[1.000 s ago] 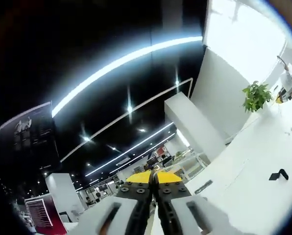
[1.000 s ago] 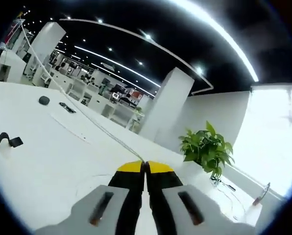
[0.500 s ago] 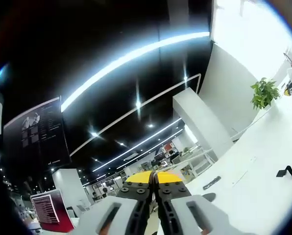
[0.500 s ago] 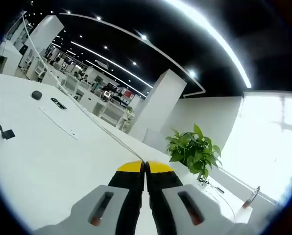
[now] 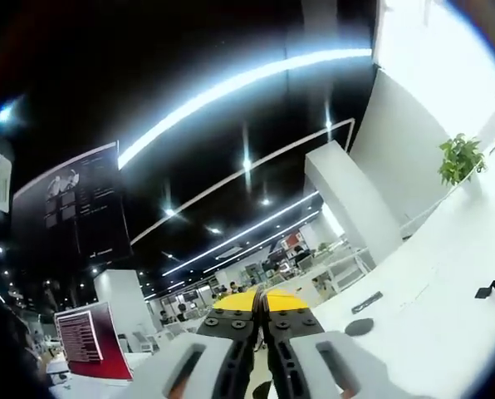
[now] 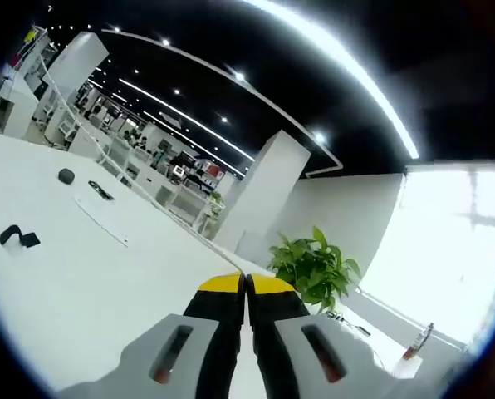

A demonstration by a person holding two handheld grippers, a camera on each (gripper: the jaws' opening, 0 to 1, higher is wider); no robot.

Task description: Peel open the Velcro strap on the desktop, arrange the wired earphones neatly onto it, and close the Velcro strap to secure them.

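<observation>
Tongs left point(image 5: 262, 301), right point(image 6: 247, 284) pressed together, empty; Velcro strap point(image 6: 18, 237) on desk point(image 6: 106, 274).

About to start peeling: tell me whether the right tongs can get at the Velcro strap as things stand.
Probably yes: the Velcro strap lies alone on bare white desktop, left of the shut right tongs, nothing between.

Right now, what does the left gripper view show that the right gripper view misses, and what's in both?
Left gripper view: a red sign stand and a dark wall poster.

Right gripper view: a bottle past the potted plant.

Both: the white desk, the black Velcro strap, the plant, a round dark object, a flat dark item, and each view's own shut jaws.
</observation>
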